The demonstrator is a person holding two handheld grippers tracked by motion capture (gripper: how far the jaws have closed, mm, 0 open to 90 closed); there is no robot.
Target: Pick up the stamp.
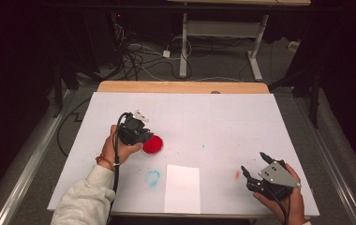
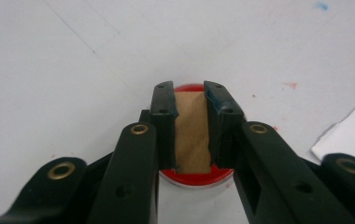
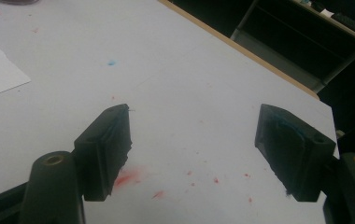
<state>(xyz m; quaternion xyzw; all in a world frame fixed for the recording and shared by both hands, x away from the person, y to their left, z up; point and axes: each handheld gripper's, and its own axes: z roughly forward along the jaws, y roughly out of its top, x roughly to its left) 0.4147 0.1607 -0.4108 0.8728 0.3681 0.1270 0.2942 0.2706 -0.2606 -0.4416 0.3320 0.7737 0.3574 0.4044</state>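
Note:
My left gripper (image 2: 189,91) is shut on a tan brown block (image 2: 192,135), its pads pressing both sides. Directly under the block lies a round red dish (image 2: 195,178); whether the block touches it I cannot tell. From the high view the left gripper (image 1: 143,137) hangs over the left edge of the red dish (image 1: 154,145), left of the table's middle. My right gripper (image 1: 253,161) rests near the front right corner, open. Between its jaws (image 3: 194,116) there is only the white table top.
A white sheet of paper (image 1: 182,188) lies at the front edge, with a blue smear (image 1: 152,178) to its left. A red smear (image 3: 128,177) stains the white table cover (image 1: 204,117) by the right gripper. Beyond the wooden far edge (image 1: 181,86) are cables and desk legs.

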